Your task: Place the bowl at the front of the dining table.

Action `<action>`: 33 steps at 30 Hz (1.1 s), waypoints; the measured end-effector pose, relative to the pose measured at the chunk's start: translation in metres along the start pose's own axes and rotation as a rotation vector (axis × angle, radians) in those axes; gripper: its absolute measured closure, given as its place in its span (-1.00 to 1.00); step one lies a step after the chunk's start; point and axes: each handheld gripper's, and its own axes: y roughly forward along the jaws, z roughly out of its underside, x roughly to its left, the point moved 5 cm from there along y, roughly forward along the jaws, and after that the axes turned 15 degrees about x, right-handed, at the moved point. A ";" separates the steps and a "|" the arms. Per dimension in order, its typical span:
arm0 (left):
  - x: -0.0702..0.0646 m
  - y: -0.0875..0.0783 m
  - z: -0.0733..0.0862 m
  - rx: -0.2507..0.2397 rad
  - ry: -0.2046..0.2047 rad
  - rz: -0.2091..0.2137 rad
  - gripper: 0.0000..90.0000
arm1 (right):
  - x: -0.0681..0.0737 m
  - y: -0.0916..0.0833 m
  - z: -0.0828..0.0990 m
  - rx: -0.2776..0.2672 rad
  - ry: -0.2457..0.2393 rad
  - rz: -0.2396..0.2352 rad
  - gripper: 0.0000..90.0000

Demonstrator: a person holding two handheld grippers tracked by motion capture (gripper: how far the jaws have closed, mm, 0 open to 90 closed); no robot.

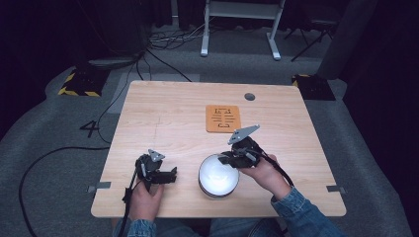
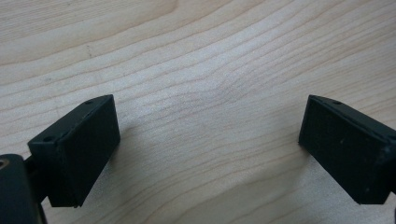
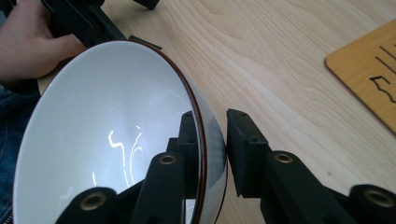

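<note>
— From where was the table (image 1: 163, 123) viewed?
— From high above its near edge, facing forward; bare wood was seen close up in the left gripper view.
— And shared?
— The bowl (image 1: 217, 177) was seen from above and close up.

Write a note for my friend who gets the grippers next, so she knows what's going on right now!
Right gripper: one jaw inside, one outside the white bowl, shut on its rim.
Left gripper: open, holding nothing, low over bare table left of the bowl.
The bowl sits near the table's front edge. An orange mat lies farther back, with nothing on it.
Done: bowl gripped.
Left: probably lift the bowl and carry it, perhaps to the mat.
</note>
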 end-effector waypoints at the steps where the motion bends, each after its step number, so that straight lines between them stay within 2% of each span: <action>1: 0.000 0.000 0.000 0.001 0.000 0.000 -0.88 | 0.001 0.000 0.000 0.001 -0.011 0.010 0.72; 4: 0.000 0.000 0.000 0.001 -0.001 0.000 -0.88 | 0.003 0.000 -0.001 0.016 -0.038 0.049 0.78; 11: 0.000 0.000 0.000 0.000 0.000 -0.003 -0.88 | 0.004 -0.002 -0.003 0.049 -0.056 0.079 0.80; 20: 0.000 0.000 0.000 0.001 -0.001 0.002 -0.88 | 0.002 -0.010 -0.006 0.039 -0.045 0.079 0.83; 23: 0.000 0.000 0.000 0.000 0.000 -0.003 -0.88 | 0.000 -0.017 -0.008 0.031 -0.029 0.079 0.83; 33: 0.000 0.000 0.000 0.000 0.000 -0.002 -0.88 | -0.007 -0.036 -0.022 -0.005 -0.022 0.078 0.83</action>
